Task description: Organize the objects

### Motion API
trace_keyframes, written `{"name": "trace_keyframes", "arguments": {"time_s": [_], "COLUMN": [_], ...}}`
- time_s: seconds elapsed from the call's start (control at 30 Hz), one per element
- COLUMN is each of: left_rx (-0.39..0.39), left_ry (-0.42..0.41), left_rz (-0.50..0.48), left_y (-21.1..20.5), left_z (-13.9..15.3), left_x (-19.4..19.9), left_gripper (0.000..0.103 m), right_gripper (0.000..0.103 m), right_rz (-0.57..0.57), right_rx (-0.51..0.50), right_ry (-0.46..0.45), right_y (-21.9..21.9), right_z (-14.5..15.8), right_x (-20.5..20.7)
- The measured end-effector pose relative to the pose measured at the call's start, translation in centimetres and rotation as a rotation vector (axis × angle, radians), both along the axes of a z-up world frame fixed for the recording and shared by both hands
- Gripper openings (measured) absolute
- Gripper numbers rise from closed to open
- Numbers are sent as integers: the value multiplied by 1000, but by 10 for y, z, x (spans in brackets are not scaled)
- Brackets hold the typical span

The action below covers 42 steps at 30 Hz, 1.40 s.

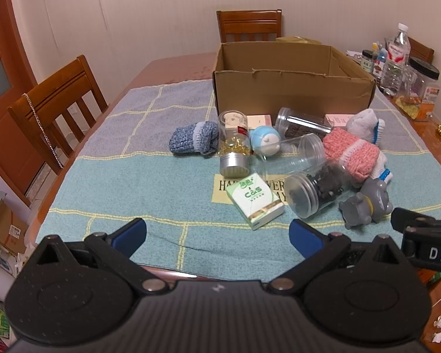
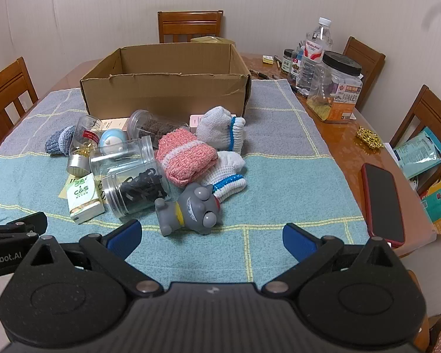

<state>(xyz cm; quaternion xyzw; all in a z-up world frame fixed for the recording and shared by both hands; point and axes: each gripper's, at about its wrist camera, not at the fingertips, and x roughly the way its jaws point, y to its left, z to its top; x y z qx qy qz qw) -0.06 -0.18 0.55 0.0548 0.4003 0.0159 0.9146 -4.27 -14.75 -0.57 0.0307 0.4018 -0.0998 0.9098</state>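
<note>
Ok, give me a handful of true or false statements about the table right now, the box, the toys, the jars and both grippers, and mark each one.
1. The cardboard box stands open at the top. True.
2. The grey toy figure stands upright. False: it lies on its side on the towel.
3. The left gripper is shut on the green C&S packet. False: its jaws are wide open and empty, and the packet lies on the towel.
4. The jar of dark pieces lies on its side. True.
5. The right gripper is open. True.
6. The red phone is inside the box. False: it lies near the table edge.
</note>
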Motion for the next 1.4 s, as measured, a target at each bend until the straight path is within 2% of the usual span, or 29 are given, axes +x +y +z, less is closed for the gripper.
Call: {"name": "trace_keyframes", "arguments": {"time_s": [0.63,1.27,1.4], "left_rx": [-10,-136,-142], "left_ry": [-9,6,49], "left_rz": [-1,-28,-12], "left_y": [-1,1,-1], "left_z": [2,-8,-13], "left_x": [-1,-3,-1], "left_gripper": [102,102,102], "right_gripper": [103,103,103], "right_rz": [10,111,122], "right_rx": [-6,7,12], "right_ry": [-8,-13,-5], "right_y": [-2,-17,-22], "right_z": [3,-11,-15], "right_x": [0,0,1]}}
